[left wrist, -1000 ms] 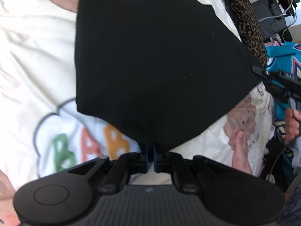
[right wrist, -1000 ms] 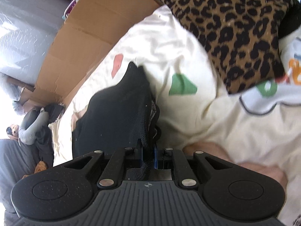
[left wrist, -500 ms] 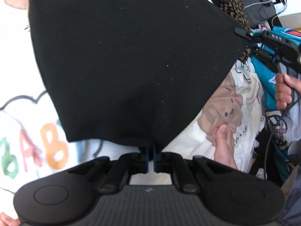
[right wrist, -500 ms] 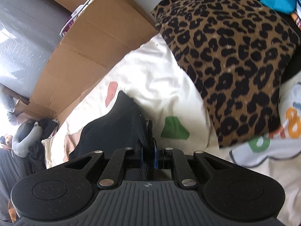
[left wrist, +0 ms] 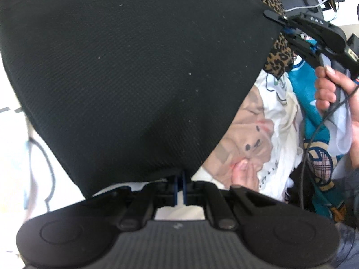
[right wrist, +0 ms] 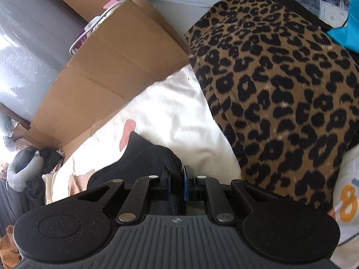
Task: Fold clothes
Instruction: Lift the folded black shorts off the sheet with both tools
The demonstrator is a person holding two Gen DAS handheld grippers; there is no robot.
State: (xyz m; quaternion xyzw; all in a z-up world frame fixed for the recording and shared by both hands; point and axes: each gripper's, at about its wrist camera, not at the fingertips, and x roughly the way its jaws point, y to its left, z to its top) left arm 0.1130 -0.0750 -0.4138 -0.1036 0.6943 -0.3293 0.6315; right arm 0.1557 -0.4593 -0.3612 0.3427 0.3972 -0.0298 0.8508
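Now, from the left wrist, the black knit garment (left wrist: pixel 134 78) fills more of the view than it did a second ago, when the cartoon-print bedsheet (left wrist: pixel 13 157) with its coloured letters showed wide at the lower left; only a strip of that sheet remains. The left gripper (left wrist: pixel 180 180) has its jaws pressed together on the garment's near corner. The right gripper (left wrist: pixel 282 25), pinching the far corner, sits higher and nearer in the frame than before, with the person's hand (left wrist: pixel 334 94) on its handle. The cloth hangs stretched between the two corners, which I judge readies it for laying flat or doubling over.

Seen from the right wrist, the right gripper (right wrist: pixel 176 183) clamps a bunched fold of the black garment (right wrist: pixel 148 159). The leopard-print cushion (right wrist: pixel 280 89) looms larger and more central than a second ago, and the cardboard box (right wrist: pixel 107 71) has drawn closer, so the view has swung across the bed.
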